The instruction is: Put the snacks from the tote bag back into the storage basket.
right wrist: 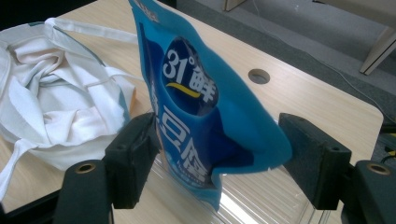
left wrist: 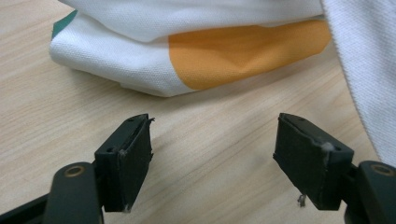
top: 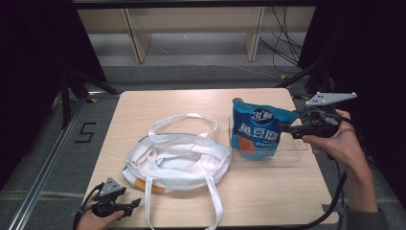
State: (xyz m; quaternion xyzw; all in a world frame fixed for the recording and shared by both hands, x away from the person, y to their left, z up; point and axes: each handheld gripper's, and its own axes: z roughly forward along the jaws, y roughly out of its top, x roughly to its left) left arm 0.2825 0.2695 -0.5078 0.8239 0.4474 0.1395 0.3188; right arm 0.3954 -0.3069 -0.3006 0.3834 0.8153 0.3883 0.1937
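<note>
A blue snack pouch with white lettering stands upright in a clear plastic tray at the table's right. My right gripper comes in from the right at the pouch's edge. In the right gripper view the pouch runs slantwise across the gap of my right gripper, and both pads touch it. A crumpled white tote bag with an orange patch lies mid-table. My left gripper rests low at the front left, open, with bare wood between its pads just short of the bag's corner.
The bag's long straps trail toward the front edge of the wooden table. A round cable hole sits in the tabletop behind the pouch. Beyond the table are shelving legs and floor cables.
</note>
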